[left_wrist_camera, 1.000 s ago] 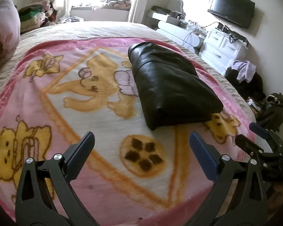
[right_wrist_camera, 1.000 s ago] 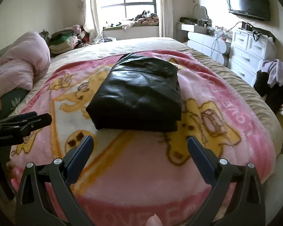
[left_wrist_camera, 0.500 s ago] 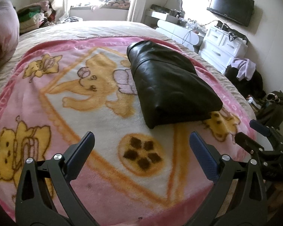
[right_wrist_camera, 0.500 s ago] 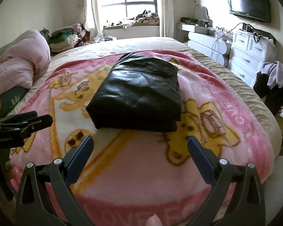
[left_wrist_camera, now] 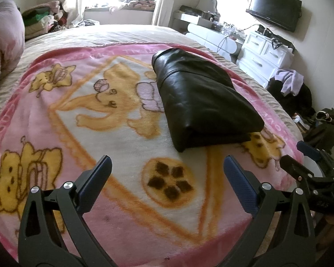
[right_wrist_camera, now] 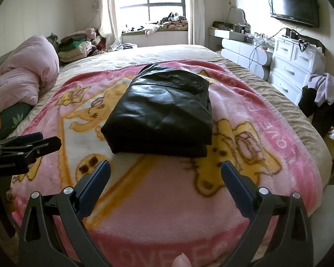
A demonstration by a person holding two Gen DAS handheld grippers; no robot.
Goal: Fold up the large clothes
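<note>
A black leather garment point(left_wrist_camera: 202, 100) lies folded into a compact rectangle on the pink cartoon blanket point(left_wrist_camera: 100, 115); it also shows in the right wrist view point(right_wrist_camera: 162, 113). My left gripper point(left_wrist_camera: 167, 175) is open and empty, held back from the garment over the blanket's near part. My right gripper point(right_wrist_camera: 165, 175) is open and empty, just short of the garment's near edge. The right gripper shows at the right edge of the left wrist view point(left_wrist_camera: 300, 155), and the left gripper at the left edge of the right wrist view point(right_wrist_camera: 29, 146).
A pink duvet point(right_wrist_camera: 22, 75) lies bunched at the bed's left. Folded clothes point(right_wrist_camera: 78, 46) are piled at the far left corner. White drawers point(right_wrist_camera: 289, 66) and a chair with draped clothes point(right_wrist_camera: 320, 98) stand along the right wall. A TV point(right_wrist_camera: 294, 4) hangs above.
Both grippers have drawn back and risen very slightly; the garment has not moved. Both stay open.
</note>
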